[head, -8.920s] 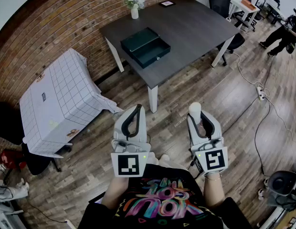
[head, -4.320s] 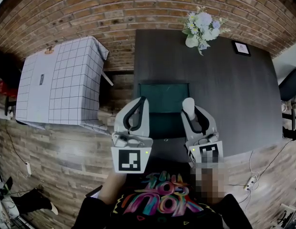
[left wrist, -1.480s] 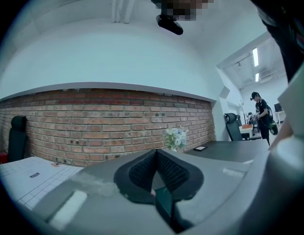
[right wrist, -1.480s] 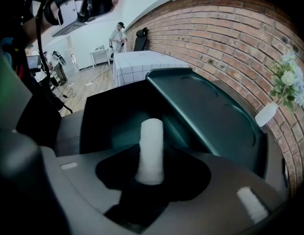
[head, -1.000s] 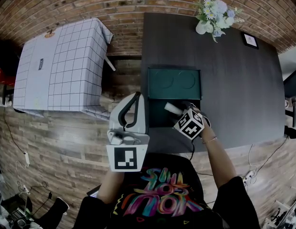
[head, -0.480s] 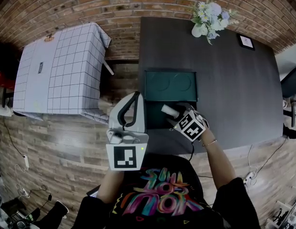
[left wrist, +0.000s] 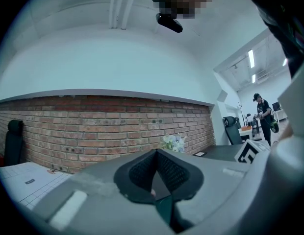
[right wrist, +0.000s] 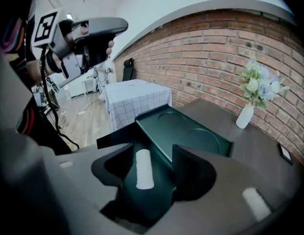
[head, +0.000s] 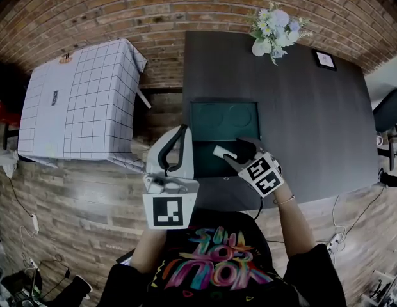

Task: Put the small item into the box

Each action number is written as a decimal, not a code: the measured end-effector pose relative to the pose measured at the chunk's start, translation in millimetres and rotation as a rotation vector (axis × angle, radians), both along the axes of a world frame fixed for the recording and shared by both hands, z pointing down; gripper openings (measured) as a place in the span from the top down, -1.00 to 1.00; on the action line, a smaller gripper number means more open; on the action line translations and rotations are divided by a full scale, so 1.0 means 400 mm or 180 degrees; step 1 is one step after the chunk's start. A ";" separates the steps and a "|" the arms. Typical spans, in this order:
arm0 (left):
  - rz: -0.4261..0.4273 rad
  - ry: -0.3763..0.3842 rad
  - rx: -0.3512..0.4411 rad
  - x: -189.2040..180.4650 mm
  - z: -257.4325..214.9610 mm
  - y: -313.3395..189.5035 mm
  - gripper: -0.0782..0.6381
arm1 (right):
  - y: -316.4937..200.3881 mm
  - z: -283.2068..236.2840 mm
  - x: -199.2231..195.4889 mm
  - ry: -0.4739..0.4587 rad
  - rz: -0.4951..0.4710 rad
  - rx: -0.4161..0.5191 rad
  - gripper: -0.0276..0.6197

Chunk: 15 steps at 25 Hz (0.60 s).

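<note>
small item [right wrist: 144,169] between parted fingers [right wrist: 192,174], over box [right wrist: 184,127]

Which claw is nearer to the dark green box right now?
Right. The right claw hangs over the green box; the left claw sits beside its near-left corner, not over it.

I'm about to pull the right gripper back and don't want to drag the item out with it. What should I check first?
1. Right gripper jaws apart: ok, wide open.
2. White cylinder free of the jaws: clear gap on one side, but contact with the other jaw cannot tell.
3. Cylinder over the box tray: ok; resting on its floor, cannot tell.
4. Lid out of the way: ok, folded back open.
5. Left gripper shut and empty: ok.
</note>
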State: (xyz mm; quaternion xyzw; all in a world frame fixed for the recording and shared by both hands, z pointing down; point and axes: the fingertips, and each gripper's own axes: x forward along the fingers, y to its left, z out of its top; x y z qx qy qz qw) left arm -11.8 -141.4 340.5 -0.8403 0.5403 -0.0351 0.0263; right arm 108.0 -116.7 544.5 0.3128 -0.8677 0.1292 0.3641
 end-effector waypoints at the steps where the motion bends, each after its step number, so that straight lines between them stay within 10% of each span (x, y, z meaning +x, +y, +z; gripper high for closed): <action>1: -0.0002 0.0006 0.0009 0.001 -0.003 -0.001 0.78 | -0.006 -0.017 0.006 -0.0036 0.0047 0.0048 0.14; 15: -0.0006 0.0055 0.0158 -0.001 -0.045 -0.017 0.78 | -0.094 -0.336 0.107 -0.0685 0.0839 0.1023 0.37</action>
